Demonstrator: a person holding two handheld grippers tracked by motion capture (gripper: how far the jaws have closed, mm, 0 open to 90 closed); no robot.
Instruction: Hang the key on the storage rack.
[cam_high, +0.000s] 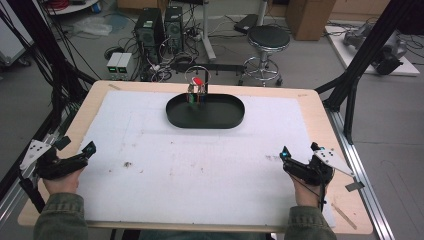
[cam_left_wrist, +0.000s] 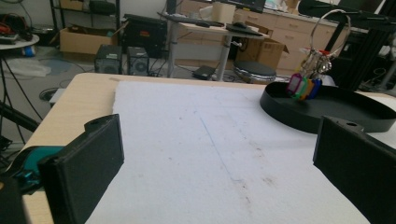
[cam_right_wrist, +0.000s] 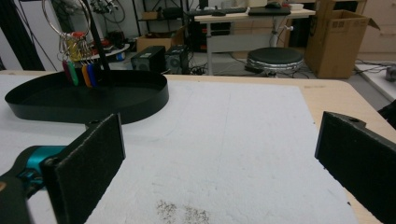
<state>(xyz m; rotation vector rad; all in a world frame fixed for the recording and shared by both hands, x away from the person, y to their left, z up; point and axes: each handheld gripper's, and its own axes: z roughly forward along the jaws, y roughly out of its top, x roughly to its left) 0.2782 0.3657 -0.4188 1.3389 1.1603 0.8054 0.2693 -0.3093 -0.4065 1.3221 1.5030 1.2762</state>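
Nearest the person, both hand-held tools sit low over the near part of the white foam mat (cam_high: 200, 165) that covers the pale wooden table (cam_high: 102, 92). The black left gripper (cam_high: 89, 148) is at the mat's near left edge, held by a hand (cam_high: 62, 182) in an olive sleeve; in the left gripper view its two flat black jaws stand wide apart with bare mat between them and nothing in their hold. The black right gripper (cam_high: 284, 155) is at the mat's near right side, with a grey three-cornered plate on top; in the right gripper view its jaws are likewise spread wide and hold nothing, above a few dark specks on the mat.

Farther along the mat, at its far middle and well apart from both grippers, lies a shallow black oval tray (cam_high: 235, 112). At the tray's far rim a thin black upright post (cam_high: 205, 80) carries a large metal wire ring (cam_right_wrist: 49, 21), and from the ring hangs a bunch of small coloured plastic key tags (cam_left_wrist: 303, 87), red, green, orange and blue among them, dangling just above the tray's floor.

Beyond the table, past the tray, a round black stool (cam_high: 268, 37) with a chrome base stands on the floor, and two dark computer towers (cam_high: 160, 27) stand to its left.
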